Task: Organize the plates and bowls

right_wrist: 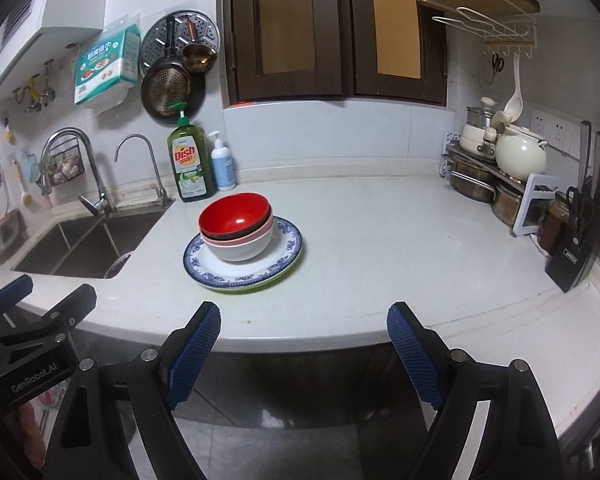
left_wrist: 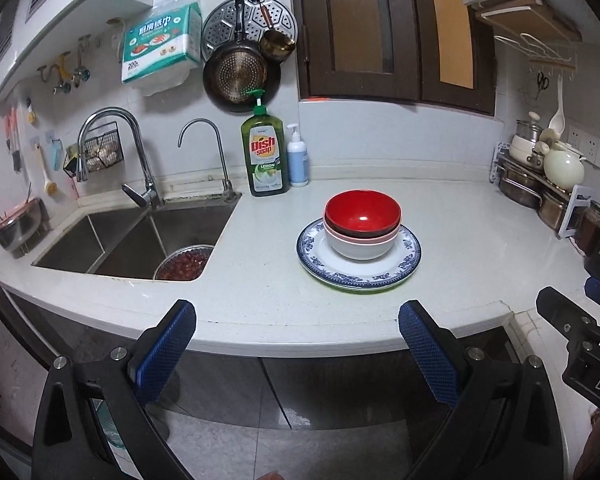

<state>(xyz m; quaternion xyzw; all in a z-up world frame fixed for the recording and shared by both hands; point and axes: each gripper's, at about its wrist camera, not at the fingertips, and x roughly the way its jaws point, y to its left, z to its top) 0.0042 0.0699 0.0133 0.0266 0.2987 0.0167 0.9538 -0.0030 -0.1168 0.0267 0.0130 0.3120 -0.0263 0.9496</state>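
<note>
Far left of the left claw [left_wrist: 296, 344], well ahead: stainless steel sink [left_wrist: 120, 240], with a round steel strainer of dark red beans [left_wrist: 186, 264] parked in its near corner, presumably draining there. Above it, a curved chrome tap [left_wrist: 116, 148]. Further right, at the back wall: tall green dish soap bottle [left_wrist: 265, 152] and small white-and-blue pump bottle [left_wrist: 298, 158], side by side, kept near the basin.

Left claw spread wide, nothing between the blue pads [left_wrist: 430, 356], hanging off the counter's near edge.

Ahead and slightly right of that claw, on the pale speckled worktop [left_wrist: 460, 232]: the stack. Glossy red bowl [left_wrist: 363, 211] on top, empty; nested under it a dark bowl, a pink one and a white one, all seated in a blue-patterned white plate [left_wrist: 410, 254], with a green-rimmed plate peeking out beneath. Neatly nested, so sorting looks about done.

Right claw [right_wrist: 304, 344] also spread, pads empty, stack ahead and to its left. Off to its far right: steel pots under a cream lidded pot [right_wrist: 520, 156], then a black knife block [right_wrist: 576, 248].
</note>
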